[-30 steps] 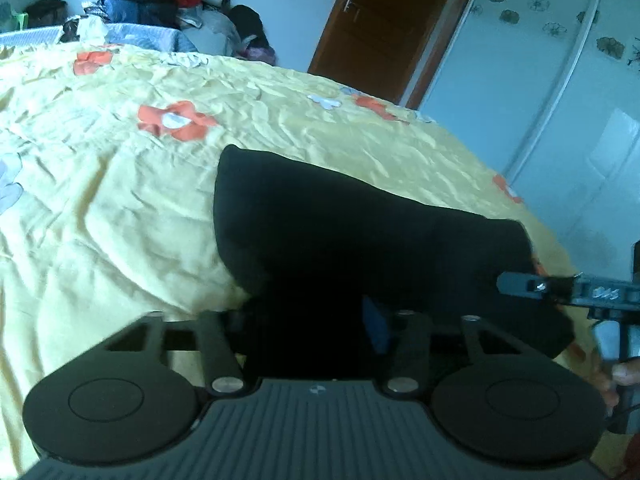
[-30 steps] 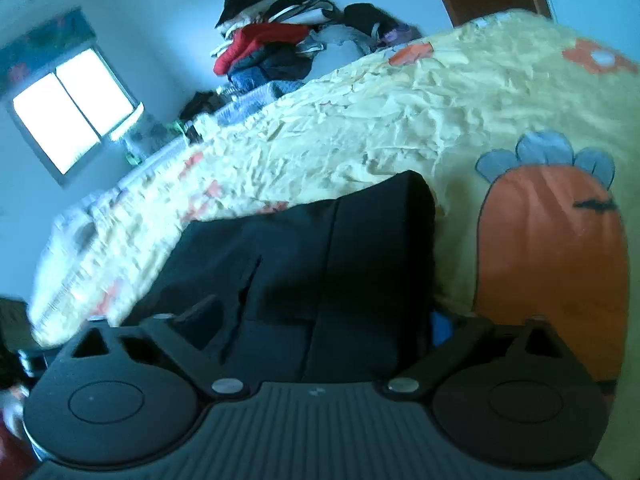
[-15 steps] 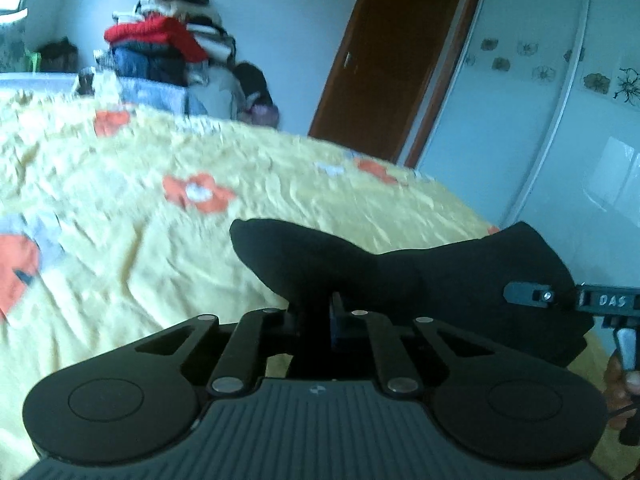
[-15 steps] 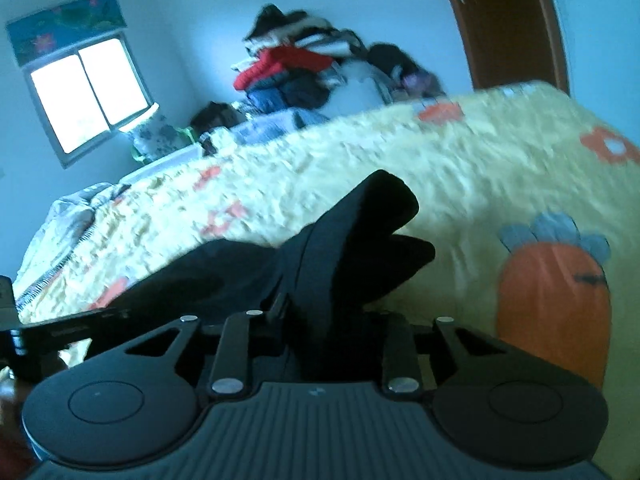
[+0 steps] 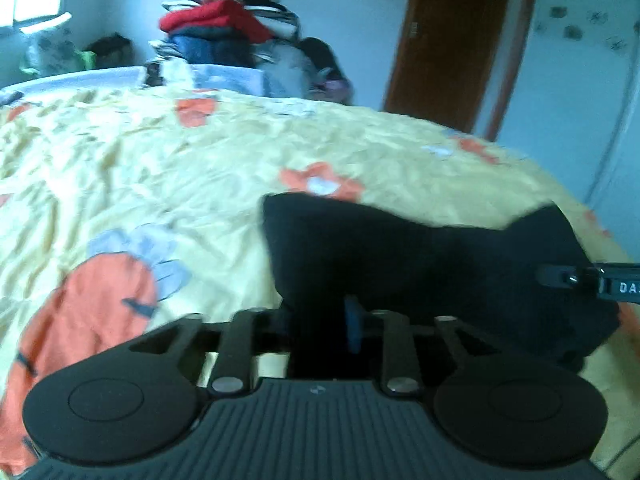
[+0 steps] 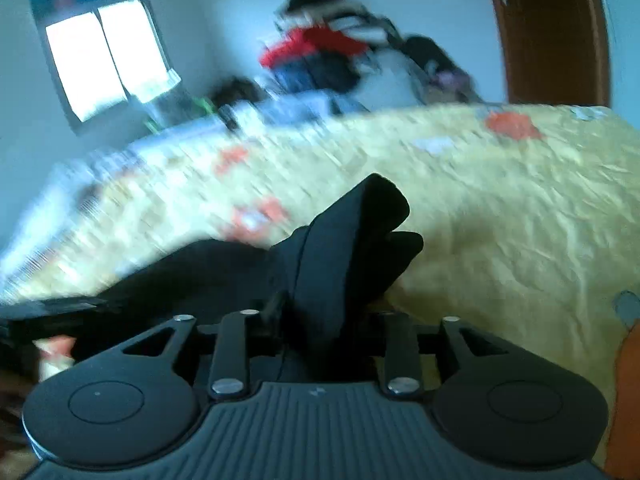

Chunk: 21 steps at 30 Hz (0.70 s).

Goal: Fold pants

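The black pants [image 5: 440, 264] lie bunched on the yellow flowered bedspread [image 5: 180, 184]. My left gripper [image 5: 320, 316] is at their near left edge. Its jaws are opening, with dark cloth between them and the blue pad [image 5: 352, 320] bare. In the right wrist view a fold of the pants [image 6: 352, 248] stands up in a peak from between the jaws of my right gripper [image 6: 324, 312], which are also opening and stand wide apart. Each gripper shows at the edge of the other's view: right gripper [image 5: 588, 276], left gripper [image 6: 52, 308].
A heap of clothes [image 5: 224, 28] is piled against the far wall beyond the bed. A brown door [image 5: 452, 40] and white wardrobe [image 5: 580, 80] stand at the right, a window [image 6: 108, 56] at the left. Bare bedspread [image 6: 520, 220] stretches beyond the pants.
A second ago both grippers stood open around the flat pants. They shut on the cloth, lifted it and carried it across the bed. Now both sets of jaws have spread apart again.
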{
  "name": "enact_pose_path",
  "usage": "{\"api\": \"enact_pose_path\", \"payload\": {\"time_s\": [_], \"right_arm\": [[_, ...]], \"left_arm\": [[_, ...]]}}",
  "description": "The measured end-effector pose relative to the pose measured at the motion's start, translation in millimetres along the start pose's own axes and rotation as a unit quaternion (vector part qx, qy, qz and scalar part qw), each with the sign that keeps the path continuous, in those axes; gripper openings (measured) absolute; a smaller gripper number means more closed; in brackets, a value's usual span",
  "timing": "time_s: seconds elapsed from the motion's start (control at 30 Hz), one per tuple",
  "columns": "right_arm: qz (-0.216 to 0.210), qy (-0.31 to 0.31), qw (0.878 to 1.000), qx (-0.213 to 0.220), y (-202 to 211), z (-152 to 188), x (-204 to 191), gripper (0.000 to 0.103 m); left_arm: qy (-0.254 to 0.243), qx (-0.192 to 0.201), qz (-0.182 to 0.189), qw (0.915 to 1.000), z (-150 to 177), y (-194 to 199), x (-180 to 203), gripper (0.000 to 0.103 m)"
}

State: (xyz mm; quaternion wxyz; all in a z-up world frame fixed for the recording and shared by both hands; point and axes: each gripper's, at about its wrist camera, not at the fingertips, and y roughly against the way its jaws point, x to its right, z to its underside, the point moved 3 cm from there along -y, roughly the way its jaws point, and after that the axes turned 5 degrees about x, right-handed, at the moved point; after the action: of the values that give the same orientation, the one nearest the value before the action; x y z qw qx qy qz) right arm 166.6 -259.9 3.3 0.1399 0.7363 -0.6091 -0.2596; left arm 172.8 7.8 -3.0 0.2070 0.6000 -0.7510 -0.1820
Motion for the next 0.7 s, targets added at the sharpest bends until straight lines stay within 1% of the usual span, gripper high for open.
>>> {"api": "enact_pose_path", "payload": {"time_s": [0.03,0.07,0.1,0.13,0.17,0.2,0.23,0.27,0.3,0.33,0.37,0.4,0.43,0.47,0.53,0.6,0.63,0.7], "right_arm": [[0.025,0.014,1.0,0.0,0,3,0,0.057],[0.043,0.029,0.999,0.012,5,6,-1,0.058],[0.065,0.043,0.997,0.03,14,7,-1,0.058],[0.082,0.051,0.994,0.05,25,5,-3,0.058],[0.084,0.056,0.993,0.068,34,5,-5,0.058],[0.066,0.057,0.993,0.083,44,3,-10,0.06],[0.035,0.058,0.994,0.087,48,3,-16,0.06],[0.002,0.062,0.995,0.08,49,5,-23,0.064],[-0.024,0.066,0.996,0.062,46,9,-30,0.071],[-0.039,0.071,0.996,0.039,39,15,-36,0.072],[-0.041,0.077,0.996,0.014,31,21,-41,0.073],[-0.028,0.085,0.996,-0.011,21,30,-42,0.072],[-0.014,0.097,0.995,-0.02,17,38,-42,0.072],[-0.006,0.109,0.994,-0.016,19,43,-42,0.073],[0.01,0.119,0.993,-0.02,28,46,-41,0.073],[0.024,0.119,0.993,-0.016,33,39,-41,0.073],[0.017,0.108,0.994,-0.005,36,33,-40,0.073],[0.003,0.076,0.997,0.022,35,14,-39,0.074]], "left_arm": [[-0.011,0.012,-0.027,0.9995,3,4,-1,0.056],[-0.026,0.024,-0.055,0.9979,4,9,-1,0.057],[-0.039,0.036,-0.078,0.9955,4,16,0,0.06],[-0.049,0.048,-0.092,0.9934,3,23,3,0.064],[-0.052,0.059,-0.088,0.993,0,30,7,0.066],[-0.054,0.068,-0.074,0.9935,-2,36,12,0.072],[-0.06,0.072,-0.056,0.994,-3,40,20,0.081],[-0.07,0.072,-0.038,0.9942,-4,43,29,0.085],[-0.082,0.067,-0.025,0.9941,-4,42,36,0.093],[-0.096,0.056,-0.009,0.9938,0,40,45,0.097],[-0.108,0.039,0.002,0.9934,7,36,51,0.096],[-0.12,0.018,0.006,0.9926,15,31,56,0.096],[-0.134,-0.003,0.004,0.991,23,27,59,0.093],[-0.142,-0.007,0.001,0.9898,31,26,62,0.093],[-0.144,0.01,0.004,0.9895,36,36,60,0.094],[-0.129,0.019,0.016,0.9914,31,42,62,0.094],[-0.117,0.027,0.018,0.9926,28,44,61,0.094],[-0.104,0.036,0.007,0.9939,19,38,63,0.096]]}}
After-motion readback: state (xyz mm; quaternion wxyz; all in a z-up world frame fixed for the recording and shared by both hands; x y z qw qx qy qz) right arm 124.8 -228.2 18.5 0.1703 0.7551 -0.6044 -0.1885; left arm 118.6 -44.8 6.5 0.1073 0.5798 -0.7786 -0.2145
